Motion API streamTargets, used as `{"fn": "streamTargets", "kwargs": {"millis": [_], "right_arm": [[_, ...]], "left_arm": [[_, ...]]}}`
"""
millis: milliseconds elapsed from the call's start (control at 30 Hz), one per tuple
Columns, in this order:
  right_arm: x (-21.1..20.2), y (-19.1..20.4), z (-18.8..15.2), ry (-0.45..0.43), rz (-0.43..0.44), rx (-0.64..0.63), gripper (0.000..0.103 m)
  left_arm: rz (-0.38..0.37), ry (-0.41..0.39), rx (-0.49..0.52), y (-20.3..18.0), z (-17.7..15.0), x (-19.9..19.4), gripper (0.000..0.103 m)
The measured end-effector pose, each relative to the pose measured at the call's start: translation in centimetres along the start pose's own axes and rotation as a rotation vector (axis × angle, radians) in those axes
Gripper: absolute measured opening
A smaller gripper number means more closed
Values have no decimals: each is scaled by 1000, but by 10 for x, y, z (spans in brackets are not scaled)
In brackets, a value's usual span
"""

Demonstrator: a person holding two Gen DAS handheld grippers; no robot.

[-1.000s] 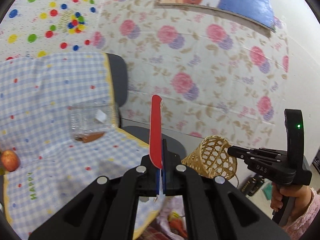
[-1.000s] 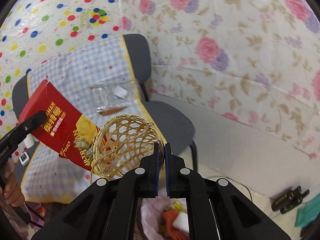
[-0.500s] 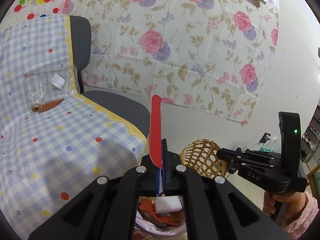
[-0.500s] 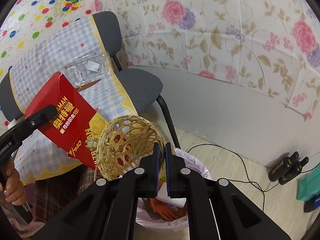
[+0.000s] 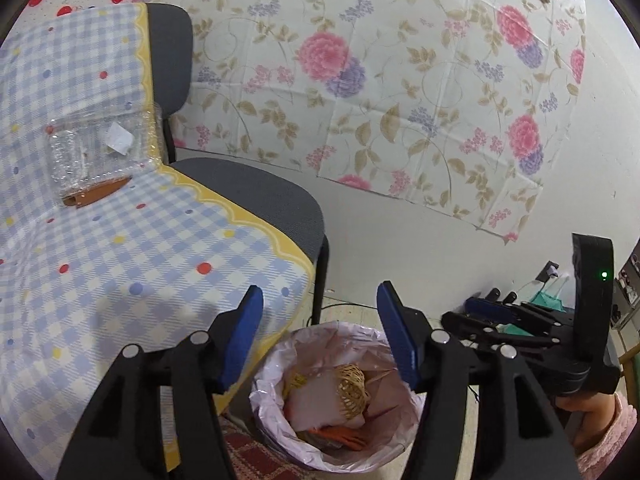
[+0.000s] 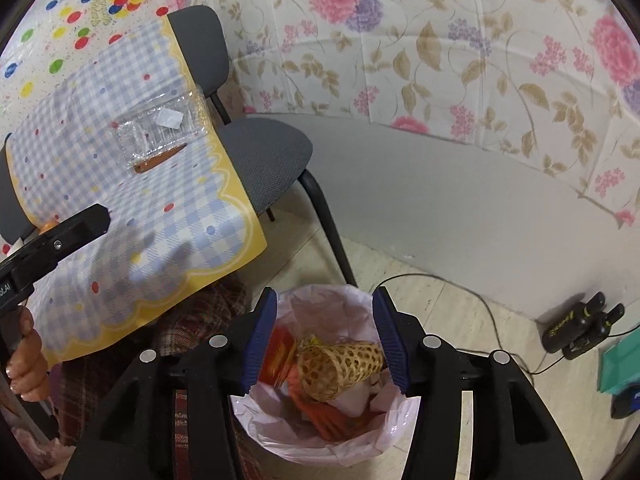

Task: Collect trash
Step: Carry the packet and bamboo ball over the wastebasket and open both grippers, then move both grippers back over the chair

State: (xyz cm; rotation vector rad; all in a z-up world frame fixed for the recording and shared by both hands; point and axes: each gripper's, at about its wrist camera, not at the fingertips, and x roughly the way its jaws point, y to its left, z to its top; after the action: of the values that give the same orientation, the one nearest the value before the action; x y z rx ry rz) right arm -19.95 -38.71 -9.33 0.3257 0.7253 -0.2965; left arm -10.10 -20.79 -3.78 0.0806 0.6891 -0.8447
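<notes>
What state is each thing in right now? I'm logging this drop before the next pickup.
left gripper: open, empty, jaws just opened
right gripper: open, empty, jaws just opened
woven basket: on its side in the bin
red box: in the bin
trash bin: lined, partly filled
clear plastic container: on the tablecloth

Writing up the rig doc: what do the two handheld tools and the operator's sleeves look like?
Both tools are matte black plastic linkages with silver pivot bolts and blue-padded fingers. The left tool shows white lettering on its body in the right wrist view. The right tool has a tall black upright with a green LED. A fuzzy pink sleeve covers the right wrist; no cables are visible on either.
</notes>
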Motion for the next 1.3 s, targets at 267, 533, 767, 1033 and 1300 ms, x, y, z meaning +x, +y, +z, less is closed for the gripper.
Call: {"fn": "streamTargets", "kwargs": {"millis": [267,533,767,1033,1300], "right_arm": [[-23,23,17,-90,26,-35,52],[-14,70,36,-130,105,-114,52],[5,114,57,-151,161,-186,52],[32,155,80,-149,196,-235,51],[65,191,109,-136,216,-264,51]], "left_arm": [[107,-54,-40,28,-2,-32,58],[239,-90,-41,55,-7,-56,58],[385,-111,-101,99,-10,-76,58],[516,-118,-184,158,-7,-94,61],[575,-109,-240,208,6,-95,61]]}}
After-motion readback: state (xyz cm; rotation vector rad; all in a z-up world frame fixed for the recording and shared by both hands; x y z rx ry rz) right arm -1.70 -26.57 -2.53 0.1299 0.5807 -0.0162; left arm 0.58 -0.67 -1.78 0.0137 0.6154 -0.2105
